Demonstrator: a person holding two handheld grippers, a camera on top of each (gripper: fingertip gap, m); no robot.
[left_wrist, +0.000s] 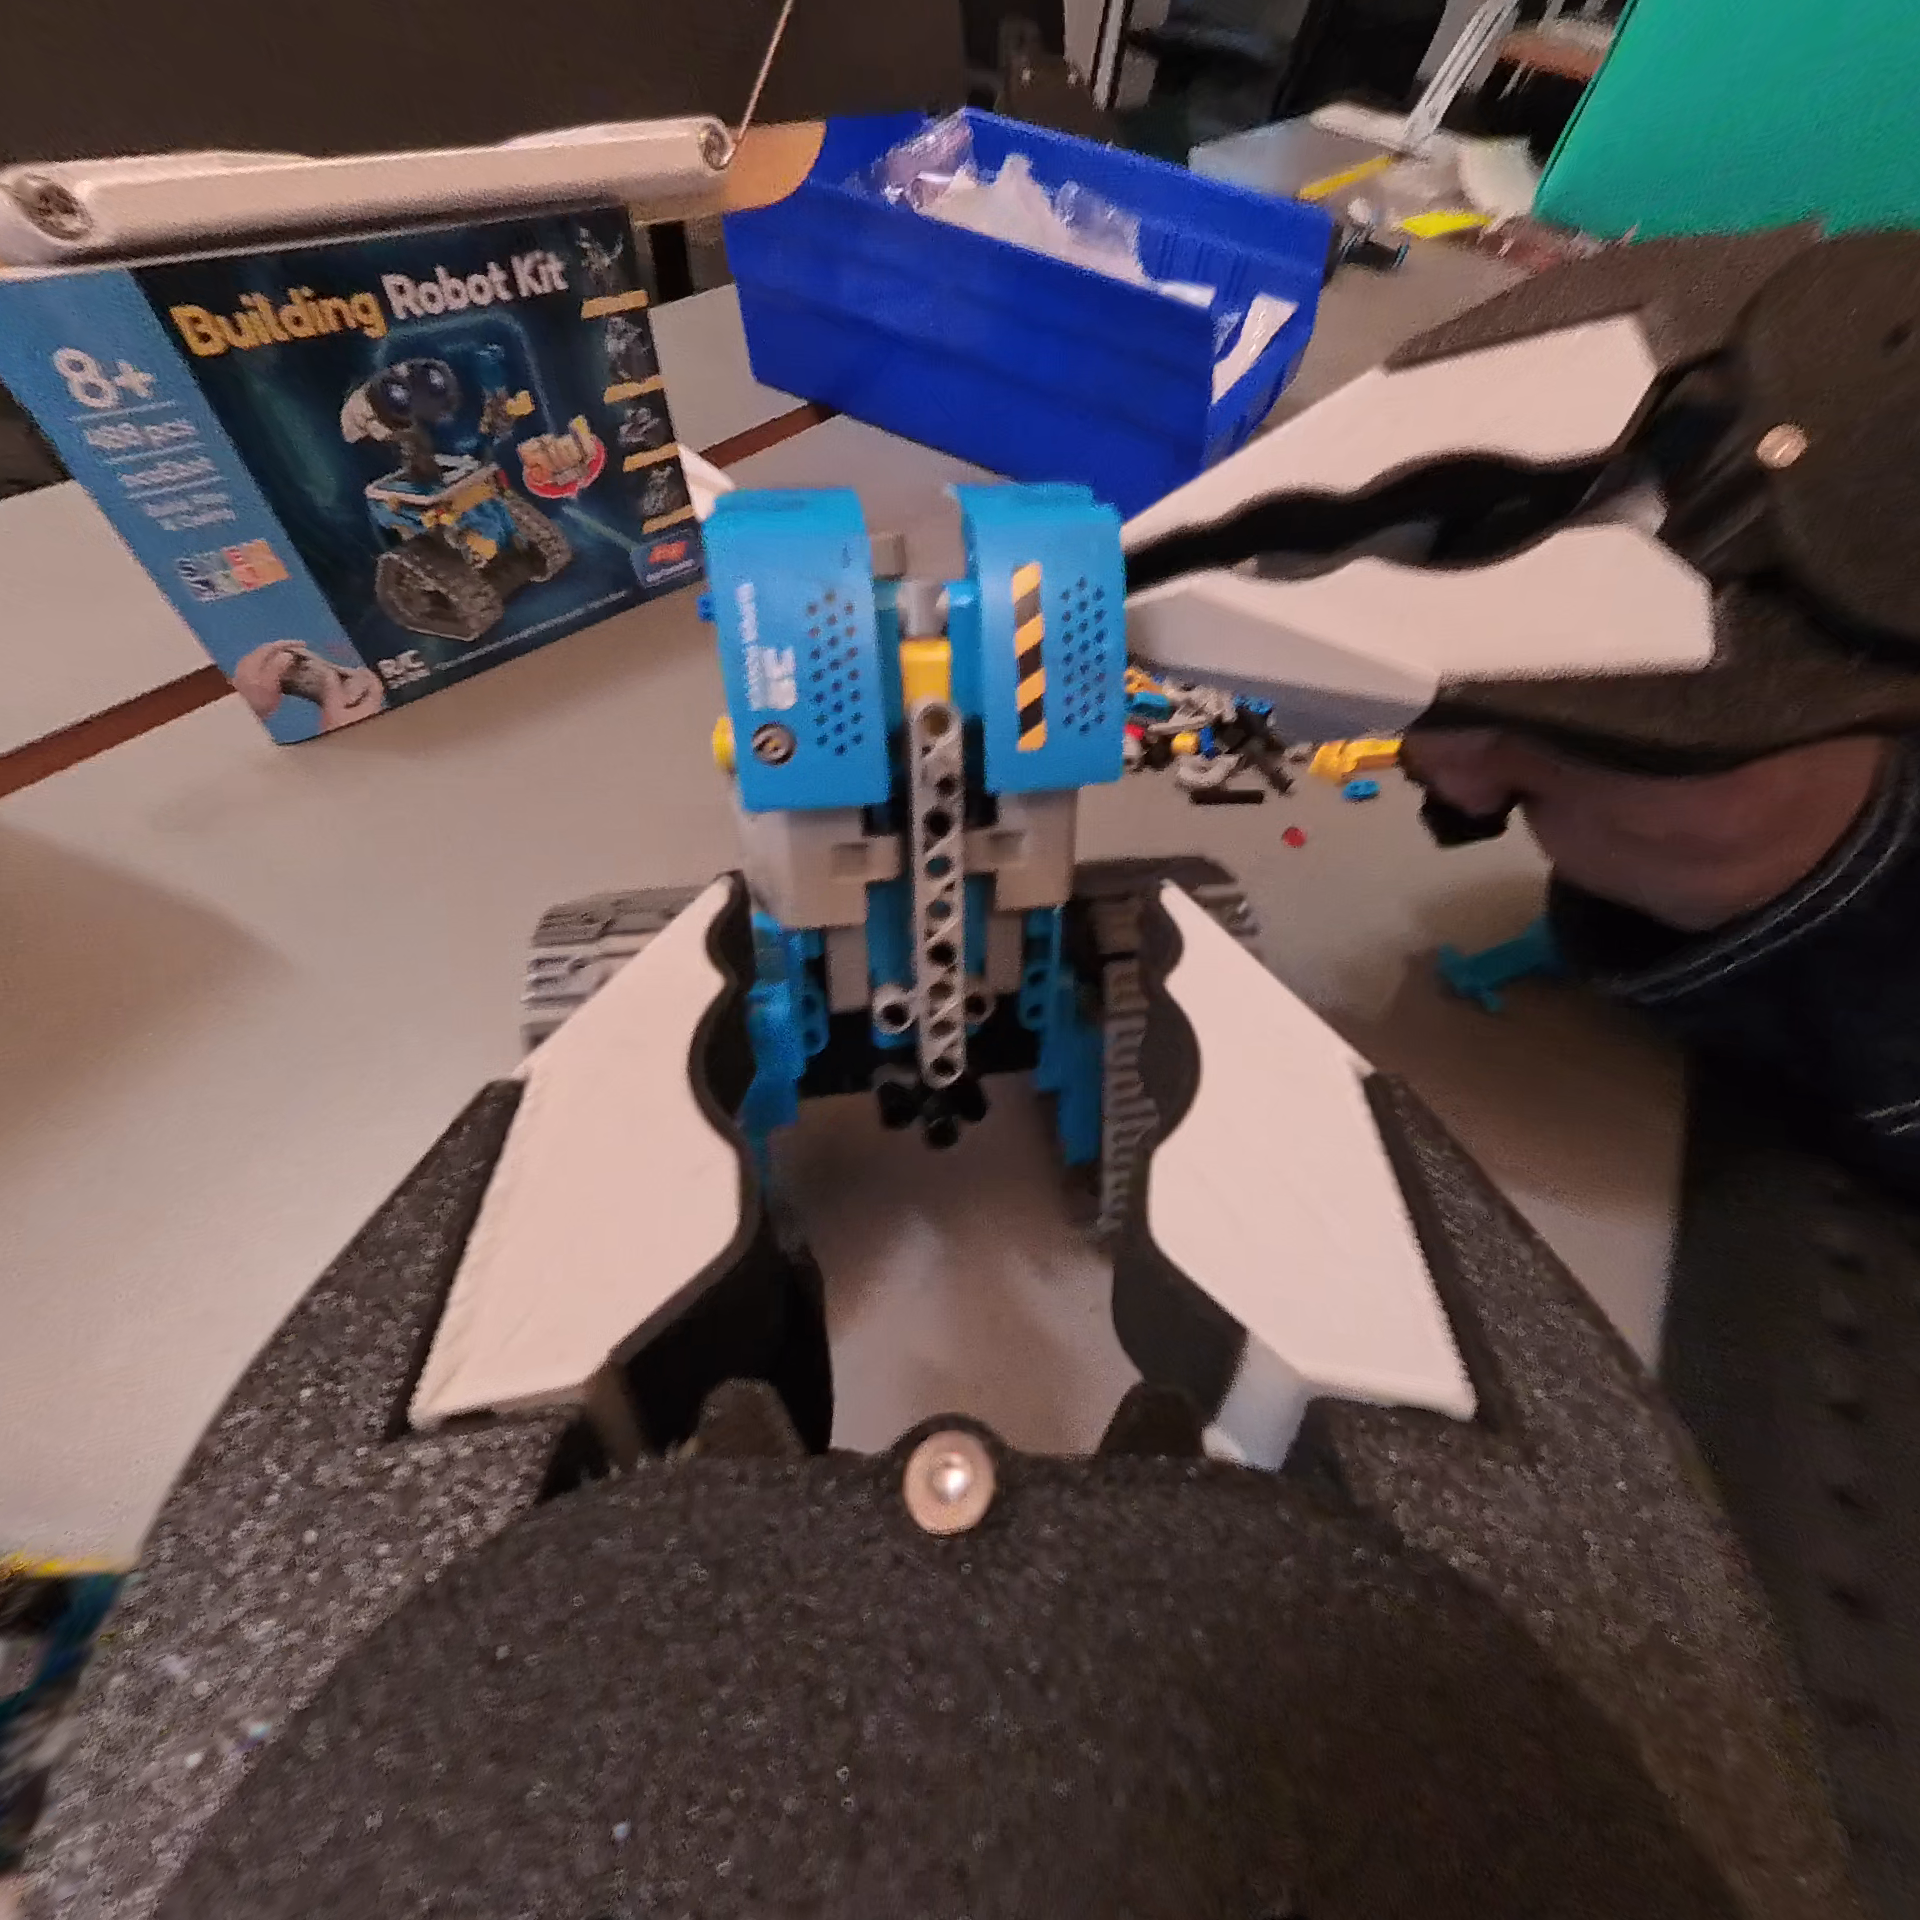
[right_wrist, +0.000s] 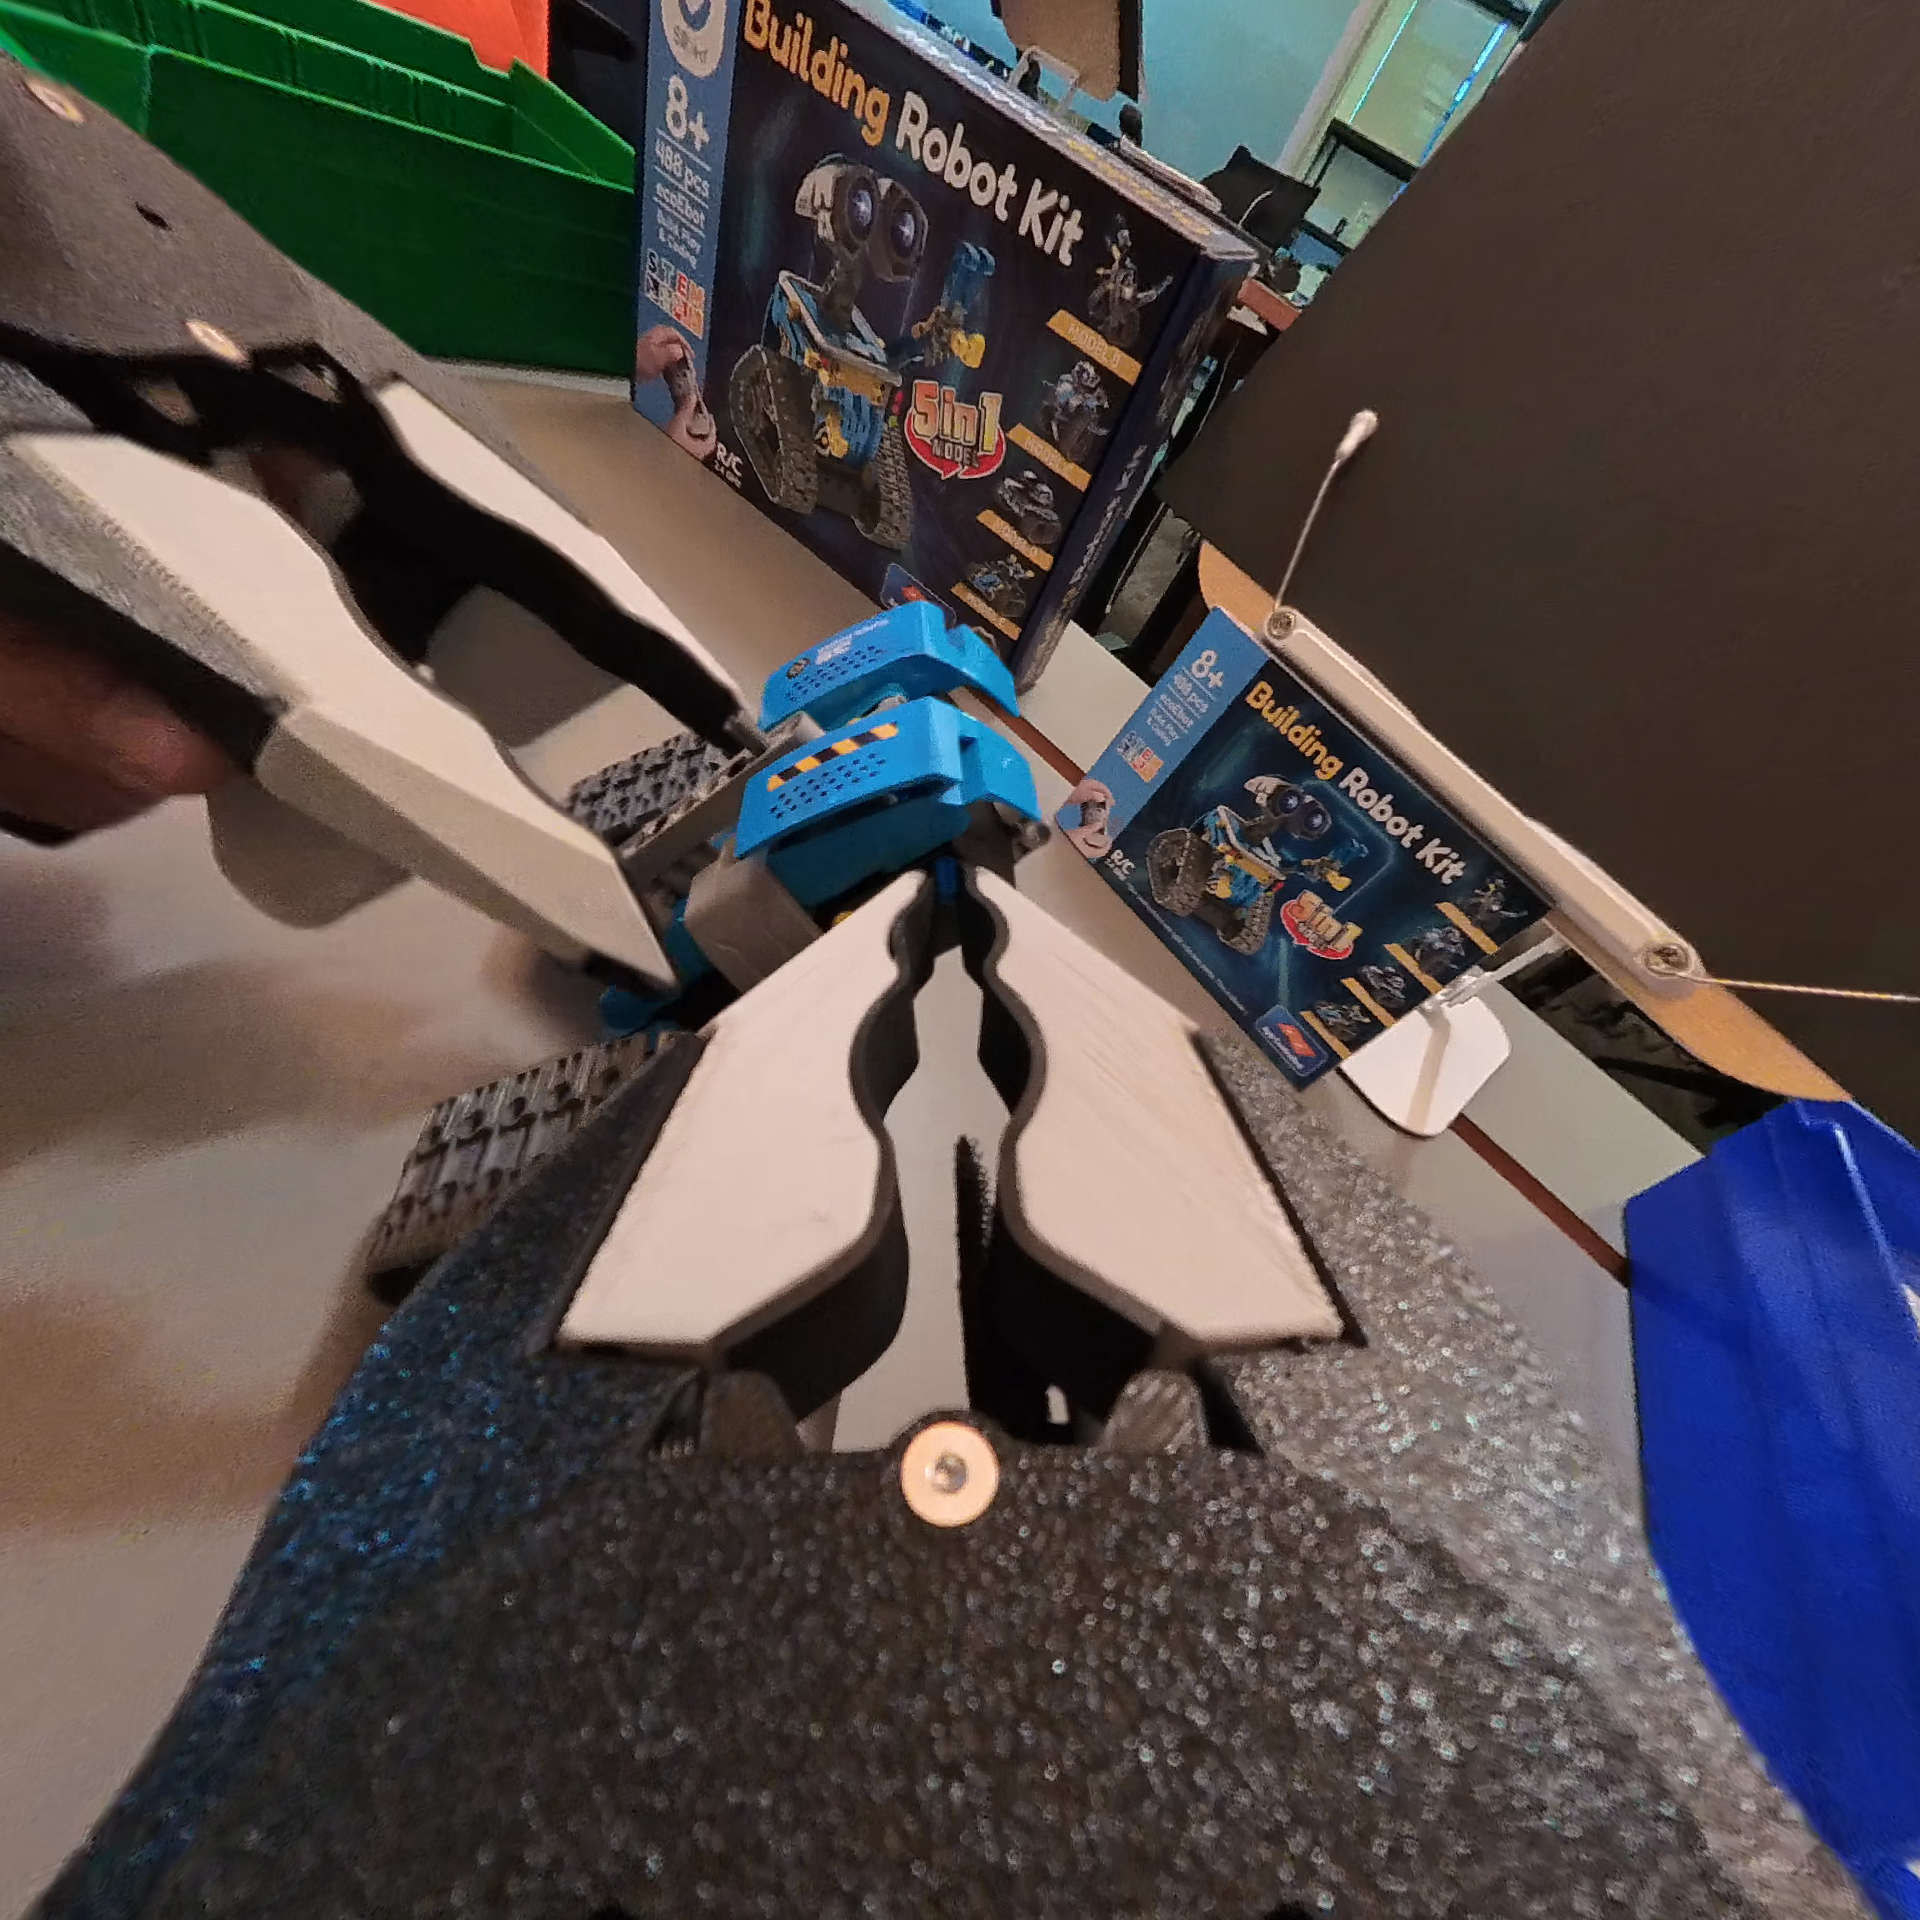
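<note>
2 grippers meet at a blue toy robot on the bench.

The bench (left_wrist: 260, 1039) carries a kit box (left_wrist: 343, 468) propped upright, picture side facing the work, likely as a reference, with a blue bin (left_wrist: 997, 353) of bagged parts behind. The robot (left_wrist: 914, 790) stands upright on its tracks, mid-bench. The left gripper (left_wrist: 951, 935) has its fingers spread wide, 1 on either side of the robot's lower body, seemingly to steady it; whether they touch it I cannot tell. The right gripper (right_wrist: 940, 894) has its fingers nearly together, tips at the robot's blue side shell; whether they pinch anything I cannot tell. Loose pieces (left_wrist: 1216, 738) lie beside the robot, within reach.
</note>
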